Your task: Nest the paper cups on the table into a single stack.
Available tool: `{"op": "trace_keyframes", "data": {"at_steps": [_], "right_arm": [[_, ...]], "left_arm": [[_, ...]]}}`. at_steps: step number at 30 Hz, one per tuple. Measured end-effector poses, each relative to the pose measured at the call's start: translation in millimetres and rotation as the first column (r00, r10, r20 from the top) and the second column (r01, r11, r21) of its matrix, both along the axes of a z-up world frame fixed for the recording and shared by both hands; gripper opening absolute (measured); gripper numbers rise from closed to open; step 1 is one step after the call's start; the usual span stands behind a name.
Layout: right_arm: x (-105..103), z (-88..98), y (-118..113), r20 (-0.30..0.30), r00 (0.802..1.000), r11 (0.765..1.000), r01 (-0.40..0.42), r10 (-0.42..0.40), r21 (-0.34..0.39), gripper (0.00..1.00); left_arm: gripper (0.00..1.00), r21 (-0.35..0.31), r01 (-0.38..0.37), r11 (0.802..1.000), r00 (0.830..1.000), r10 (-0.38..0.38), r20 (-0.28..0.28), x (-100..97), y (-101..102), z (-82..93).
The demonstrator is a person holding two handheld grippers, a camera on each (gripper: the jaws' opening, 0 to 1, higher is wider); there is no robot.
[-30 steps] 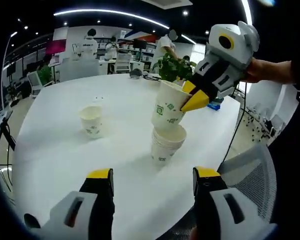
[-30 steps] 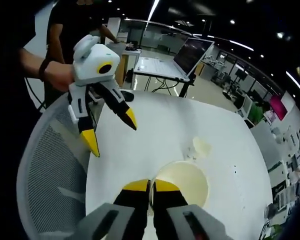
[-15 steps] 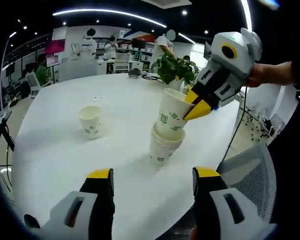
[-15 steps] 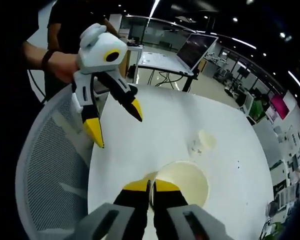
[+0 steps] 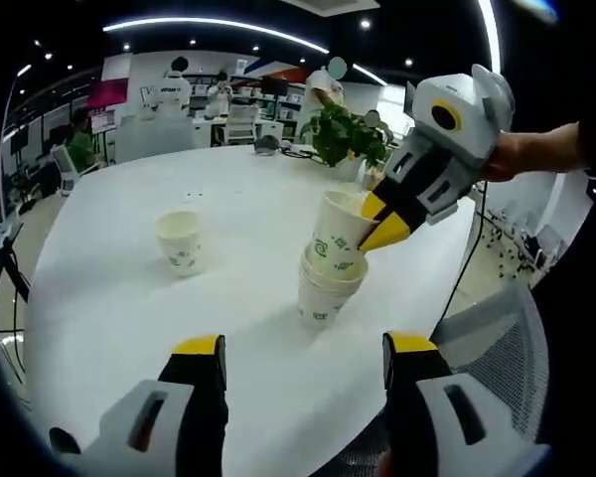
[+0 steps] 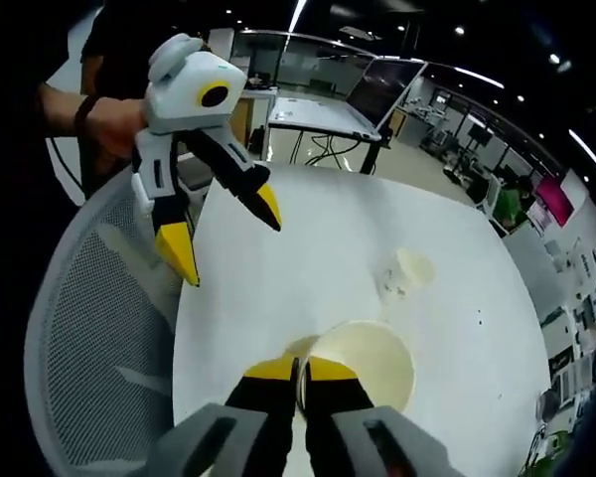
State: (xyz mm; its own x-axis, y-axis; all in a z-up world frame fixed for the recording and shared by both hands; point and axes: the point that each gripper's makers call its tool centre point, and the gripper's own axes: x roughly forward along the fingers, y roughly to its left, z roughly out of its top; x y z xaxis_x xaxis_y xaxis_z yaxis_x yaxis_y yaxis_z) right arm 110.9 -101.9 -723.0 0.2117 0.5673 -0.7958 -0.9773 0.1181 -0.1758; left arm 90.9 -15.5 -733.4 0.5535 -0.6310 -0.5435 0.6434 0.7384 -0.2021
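The right gripper (image 6: 300, 370) is clamped on the rim of a paper cup (image 5: 340, 238), its yellow-tipped jaws pinched together on the cup's near wall. In the left gripper view that cup sits tilted in the mouth of the cup stack (image 5: 323, 291), partly sunk into it, with the jaw tips touching its upper edge on the side away from the lone cup (image 5: 181, 240). The stack stands on the white round table (image 5: 129, 298), near the table's edge, where a grey mesh chair (image 6: 89, 338) stands just beside it. The lone cup stands upright on the table, well apart from the stack. The left gripper (image 6: 223, 234) hovers with its jaws spread wide and nothing between them, above the table edge beside the chair, apart from the stack. Beyond the stack, a potted plant (image 5: 350, 134) sits at the table's far side.
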Motion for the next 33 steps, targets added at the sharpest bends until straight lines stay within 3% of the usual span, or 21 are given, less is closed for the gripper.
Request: {"op": "trace_keyframes", "data": {"at_steps": [20,33], "right_arm": [[7,-12.8,-3,-0.001,1.000,1.000,0.012,-0.012,-0.026,0.01],[5,-11.4,-4,0.012,1.000,0.999,-0.017,0.017,-0.034,0.06]], "left_arm": [[0.62,-0.001,-0.002,1.000,1.000,0.002,-0.002,0.8,2,-2.0],[0.62,-0.001,-0.007,1.000,1.000,0.007,-0.005,0.5,4,-4.0]]}}
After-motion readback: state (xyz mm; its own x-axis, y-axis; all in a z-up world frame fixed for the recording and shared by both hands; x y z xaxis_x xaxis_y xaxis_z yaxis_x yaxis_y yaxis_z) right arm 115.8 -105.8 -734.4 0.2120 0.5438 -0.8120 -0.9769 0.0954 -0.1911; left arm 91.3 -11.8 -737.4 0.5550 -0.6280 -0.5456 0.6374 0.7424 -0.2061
